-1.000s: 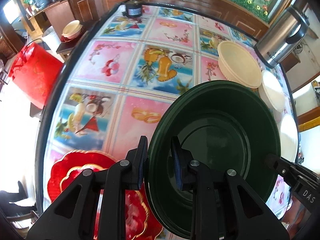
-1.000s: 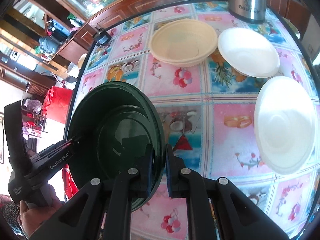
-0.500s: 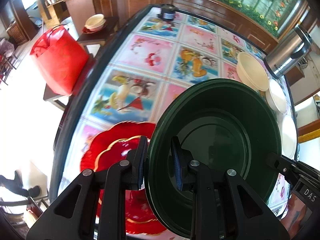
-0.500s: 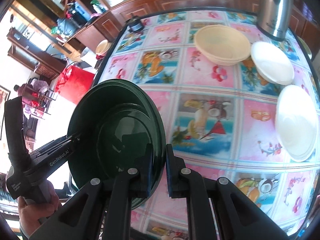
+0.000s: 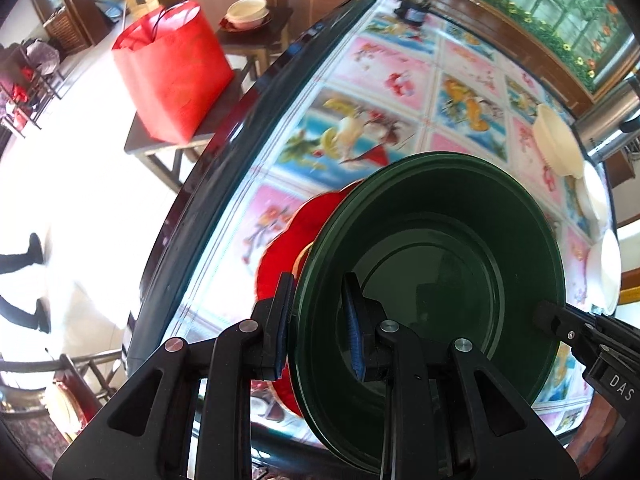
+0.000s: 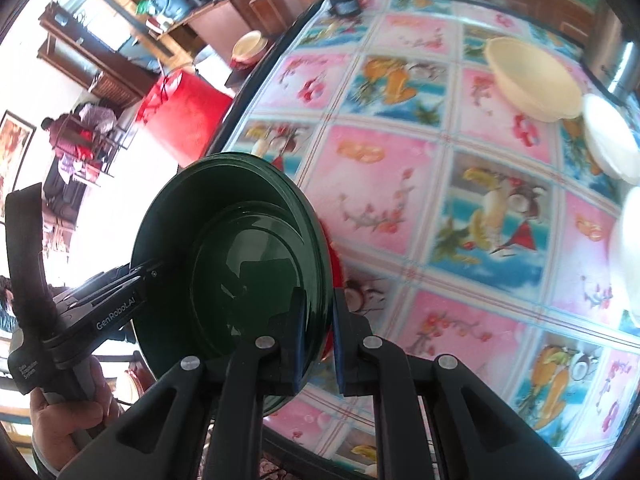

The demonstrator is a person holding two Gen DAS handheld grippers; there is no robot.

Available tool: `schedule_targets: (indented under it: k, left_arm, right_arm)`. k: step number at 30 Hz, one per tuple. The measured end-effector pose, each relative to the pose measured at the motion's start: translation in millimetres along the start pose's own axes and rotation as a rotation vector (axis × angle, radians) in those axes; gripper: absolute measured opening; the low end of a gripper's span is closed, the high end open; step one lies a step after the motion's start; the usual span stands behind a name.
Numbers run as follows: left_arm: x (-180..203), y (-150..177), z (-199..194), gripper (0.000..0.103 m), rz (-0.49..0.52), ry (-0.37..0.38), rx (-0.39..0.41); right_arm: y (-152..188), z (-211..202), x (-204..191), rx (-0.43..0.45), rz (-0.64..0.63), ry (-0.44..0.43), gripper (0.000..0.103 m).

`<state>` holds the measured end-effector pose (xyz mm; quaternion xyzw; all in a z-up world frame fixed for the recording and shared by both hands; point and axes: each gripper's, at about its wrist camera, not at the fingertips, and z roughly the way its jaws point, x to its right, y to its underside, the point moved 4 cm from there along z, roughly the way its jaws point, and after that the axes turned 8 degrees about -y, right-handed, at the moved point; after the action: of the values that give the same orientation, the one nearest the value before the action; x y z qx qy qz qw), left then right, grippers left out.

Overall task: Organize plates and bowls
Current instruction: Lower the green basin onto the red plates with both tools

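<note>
The left gripper (image 5: 318, 320) clamped one edge of the dark green plate (image 5: 432, 280), and the right gripper (image 6: 320, 336) clamped the opposite edge. The plate hung tilted above the red scalloped plate (image 5: 284, 248) near the edge of the fruit-patterned table (image 6: 440, 200). Cream bowls (image 6: 532, 78) sat well apart.

Dark green glossy plate (image 5: 432, 264); red scalloped plate (image 5: 288, 236) with a gold band beneath it; desk (image 6: 400, 184) covered in a cloth of pink and blue squares printed with fruit, flowers and coconuts, edged in black; cream bowl (image 6: 532, 76); white plates (image 6: 608, 144); red bag (image 5: 172, 68); black tongs (image 5: 318, 316) with blue pads (image 5: 354, 332)
</note>
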<state>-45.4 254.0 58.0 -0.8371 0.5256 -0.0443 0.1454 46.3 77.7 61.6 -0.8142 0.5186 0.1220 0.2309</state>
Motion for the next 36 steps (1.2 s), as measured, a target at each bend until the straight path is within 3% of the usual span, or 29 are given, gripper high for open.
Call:
schedule_targets:
  k: [8,18,25,28,29,31,36]
  left_arm:
    - [-9,14,22,0.024,-0.008,-0.038,-0.019]
    - [-8,15,33,0.024,-0.010,-0.034,-0.013]
    - [-6,11,34,0.043,-0.012,0.029,-0.025]
    - [-7,8,26,0.046,-0.005,0.012,-0.005]
    - [-10,5,22,0.055,-0.004,-0.007,0.013]
    - [-15,1,13,0.063,-0.006,-0.028,0.052]
    - [-23,-13,-5,0.063,-0.018,-0.040,0.101]
  right_arm:
    - [8,36,-2,-0.065,-0.011,0.024,0.010]
    - [9,46,-5,-0.093,-0.024,0.034,0.013]
    - [9,45,-2,-0.108,-0.014,0.011,0.014]
    - [9,41,-3,-0.105,-0.015,0.007,0.014]
    - [9,40,-3,-0.104,-0.018,0.007,0.014]
    - [8,36,-1,-0.097,-0.019,0.009,0.017]
    - [3,23,1,-0.069,-0.010,-0.002,0.019]
